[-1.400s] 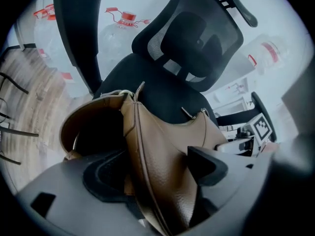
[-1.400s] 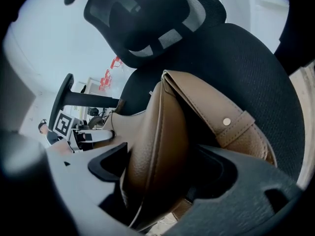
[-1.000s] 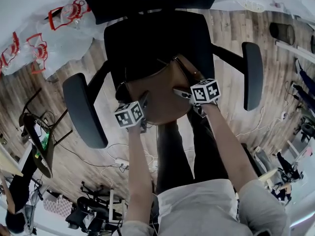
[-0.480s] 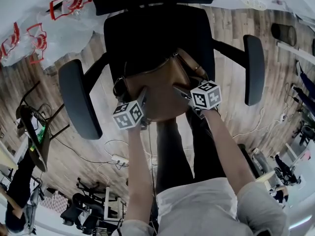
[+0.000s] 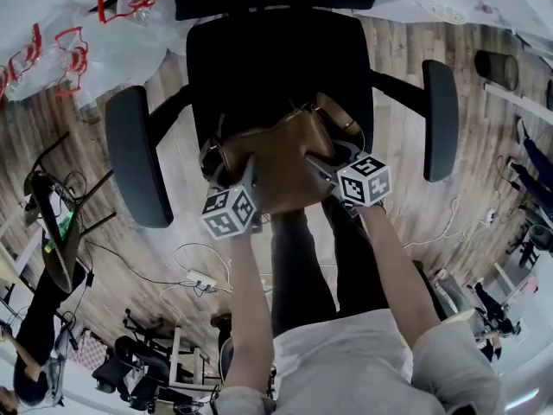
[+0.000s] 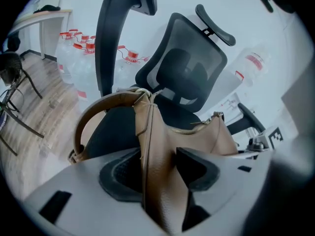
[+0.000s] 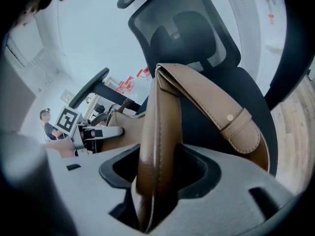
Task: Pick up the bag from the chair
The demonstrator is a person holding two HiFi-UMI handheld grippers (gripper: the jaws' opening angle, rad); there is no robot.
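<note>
Bag (image 5: 276,156) gripped by left claw (image 5: 249,180) and right claw (image 5: 321,167), jaws just closed further

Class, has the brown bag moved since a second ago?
Yes. Against the armrests, the bag has shifted toward the front edge of the seat.

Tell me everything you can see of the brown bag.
The bag is tan, grainy leather by its look, soft and slouched, with a gold zip along its top and a studded strap arching from it. It is over the front of the black chair seat. The left tongs and right tongs, whose jaws have just been closing, each pinch one end.
</note>
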